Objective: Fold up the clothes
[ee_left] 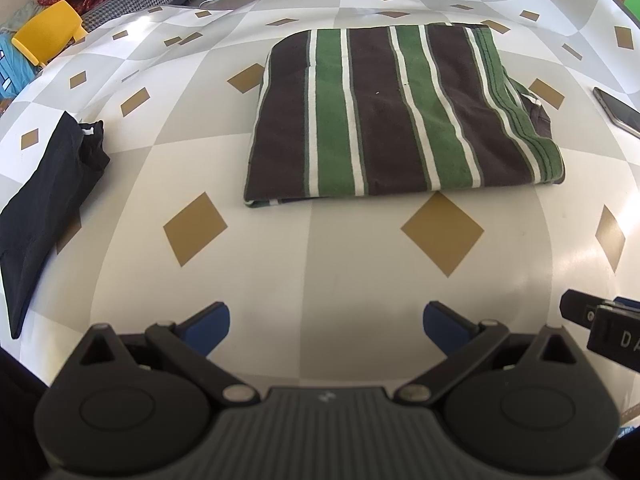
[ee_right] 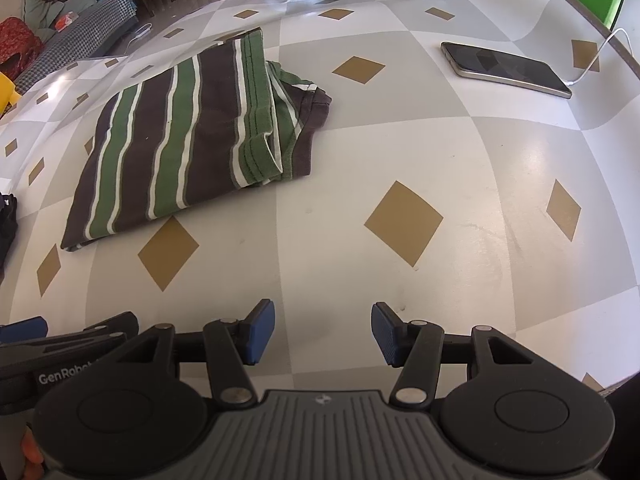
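A striped shirt, dark brown with green and white stripes, lies folded into a flat rectangle on the table. It also shows in the right wrist view, where a sleeve and hem stick out at its right side. My left gripper is open and empty, held back from the shirt's near edge. My right gripper is open and empty, right of the shirt and well short of it. Part of the right gripper shows at the left wrist view's lower right.
A black garment lies at the table's left edge. A phone with a white cable lies at the far right. The table has a grey, white and tan diamond cloth. A yellow chair and a sofa stand beyond.
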